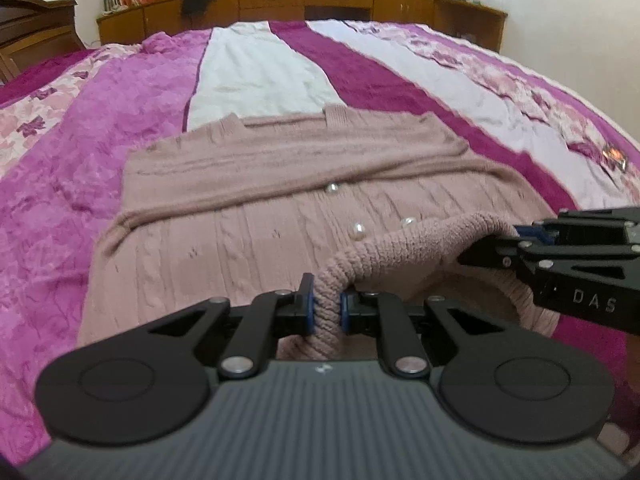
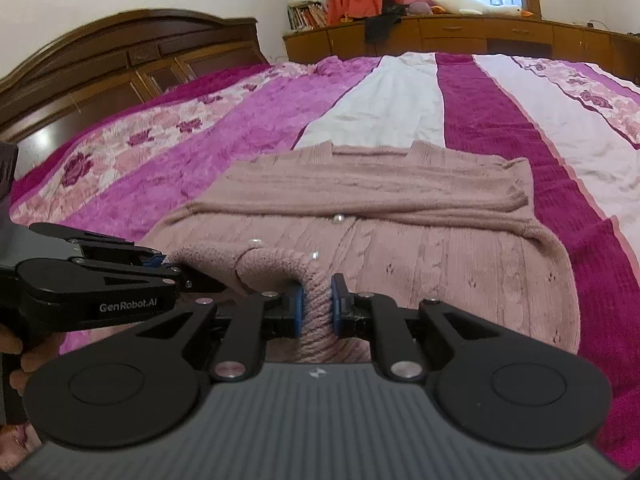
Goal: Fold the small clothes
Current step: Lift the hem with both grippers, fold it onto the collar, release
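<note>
**Hem pinched at two points; slip risk on the lift**

The cardigan lies flat on the bed, sleeves folded across. Left tongs and right tongs each pinch the ribbed hem, raised near the pearl buttons. Judged risks: the grips sit close together, so the outer corners may sag and fold unevenly; thick knit may slip out. No containers in view.
</note>
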Available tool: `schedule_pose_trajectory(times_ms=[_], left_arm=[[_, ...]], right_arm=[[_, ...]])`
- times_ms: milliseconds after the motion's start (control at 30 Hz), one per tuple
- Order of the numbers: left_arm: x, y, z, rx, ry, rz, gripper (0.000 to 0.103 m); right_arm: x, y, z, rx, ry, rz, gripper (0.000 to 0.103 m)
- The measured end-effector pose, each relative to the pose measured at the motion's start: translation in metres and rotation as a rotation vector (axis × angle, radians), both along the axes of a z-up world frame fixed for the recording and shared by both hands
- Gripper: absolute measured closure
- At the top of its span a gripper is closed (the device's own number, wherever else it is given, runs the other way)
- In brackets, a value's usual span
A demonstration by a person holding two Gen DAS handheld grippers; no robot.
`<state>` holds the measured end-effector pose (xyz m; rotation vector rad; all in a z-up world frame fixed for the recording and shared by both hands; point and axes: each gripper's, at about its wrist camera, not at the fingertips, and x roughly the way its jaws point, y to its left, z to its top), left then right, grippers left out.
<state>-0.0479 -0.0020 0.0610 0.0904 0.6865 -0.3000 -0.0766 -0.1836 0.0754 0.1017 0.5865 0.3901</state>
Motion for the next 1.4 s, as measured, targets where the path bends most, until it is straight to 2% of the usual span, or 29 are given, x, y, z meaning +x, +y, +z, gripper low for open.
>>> schedule_pose_trajectory(times_ms=[167, 667, 1067, 1400], left_arm=[[0.009, -0.002, 0.009, -0.012, -0.032, 0.032, 0.089], [0.032, 0.001, 0.035, -0.044, -0.115, 0.076, 0.089], [0.056, 0.001, 0.055, -0.064, -0.176, 0.09, 0.089], [0.086, -0.006, 0.067, -0.066, -0.229, 0.079, 0.089]], right_arm=[[0.01, -0.003, 0.008, 0.04, -0.026, -0.007, 0.088], [0.036, 0.004, 0.039, 0.053, -0.119, -0.001, 0.088], [0.062, 0.01, 0.059, 0.076, -0.171, -0.012, 0.088], [0.099, 0.007, 0.074, 0.108, -0.199, -0.05, 0.088]])
